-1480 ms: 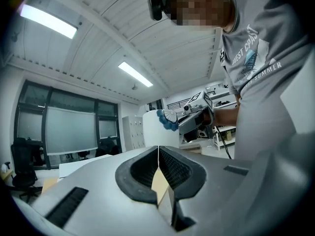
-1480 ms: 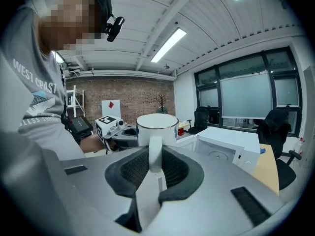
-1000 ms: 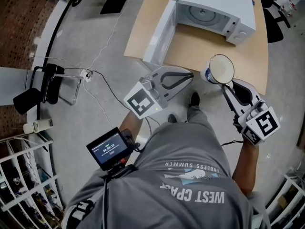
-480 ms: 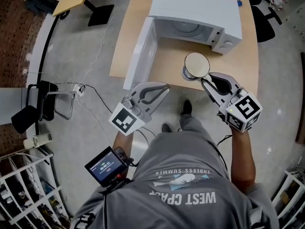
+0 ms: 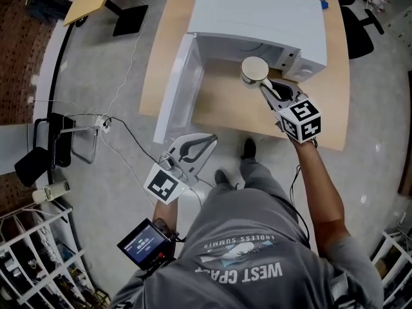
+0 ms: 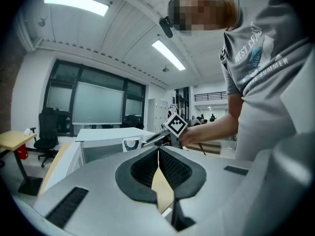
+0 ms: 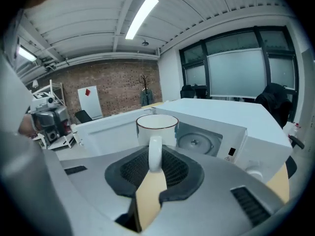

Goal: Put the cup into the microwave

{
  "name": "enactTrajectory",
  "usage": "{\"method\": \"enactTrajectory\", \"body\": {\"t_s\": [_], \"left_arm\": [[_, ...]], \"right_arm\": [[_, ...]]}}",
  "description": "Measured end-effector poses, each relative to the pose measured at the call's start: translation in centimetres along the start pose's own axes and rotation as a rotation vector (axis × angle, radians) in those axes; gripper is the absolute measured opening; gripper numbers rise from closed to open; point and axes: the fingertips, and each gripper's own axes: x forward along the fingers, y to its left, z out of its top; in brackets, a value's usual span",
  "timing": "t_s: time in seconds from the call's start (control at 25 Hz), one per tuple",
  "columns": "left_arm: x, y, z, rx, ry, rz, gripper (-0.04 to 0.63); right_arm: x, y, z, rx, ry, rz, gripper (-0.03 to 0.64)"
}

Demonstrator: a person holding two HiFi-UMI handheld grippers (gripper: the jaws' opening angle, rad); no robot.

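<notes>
The right tongs (image 7: 155, 156) were clamped on the handle of the cup (image 7: 157, 127). The cup stood upright just beyond their tips, rim uppermost. In the head view the cup was held at the open mouth of the microwave (image 5: 257, 15), over the worktop (image 5: 219, 105) and not yet inside. The door (image 5: 175, 89) stood swung out to the left. The left tongs (image 5: 207, 139) were closed tip to tip with nothing between them, just off the worktop's near edge. Compared with one second earlier, the cup had travelled from above the worktop's near right part to the microwave opening. The left tongs had drawn back from the worktop toward the person.
</notes>
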Motion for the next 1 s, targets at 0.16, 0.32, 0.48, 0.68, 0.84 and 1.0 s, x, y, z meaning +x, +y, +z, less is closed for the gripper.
{"method": "enactTrajectory", "body": {"t_s": [0.16,0.32,0.48,0.68,0.84,1.0], "left_arm": [[0.6,0.3,-1.5,-0.032,0.032,0.022,0.023],[1.3,0.3,-2.7,-0.061,0.060,0.031,0.023],[1.7,0.3,-3.7,-0.096,0.083,0.037,0.023],[1.4,1.0,-5.2,-0.117,0.096,0.054,0.023],[2.2,1.4,-6.5,-0.153,0.135,0.070,0.023],[4.1,3.0,-7.6,-0.183,0.134,0.071,0.023]], "right_arm": [[4.2,-3.5,-1.8,0.021,0.016,-0.044,0.072],[8.2,-6.4,-2.9,0.065,0.015,-0.074,0.072],[11.6,-8.6,-3.8,0.091,0.021,-0.109,0.072],[14.7,-10.4,-4.5,0.108,0.005,-0.162,0.072],[16.2,-12.7,-5.5,0.114,-0.006,-0.189,0.072],[18.2,-15.9,-5.7,0.092,-0.039,-0.210,0.072]]}}
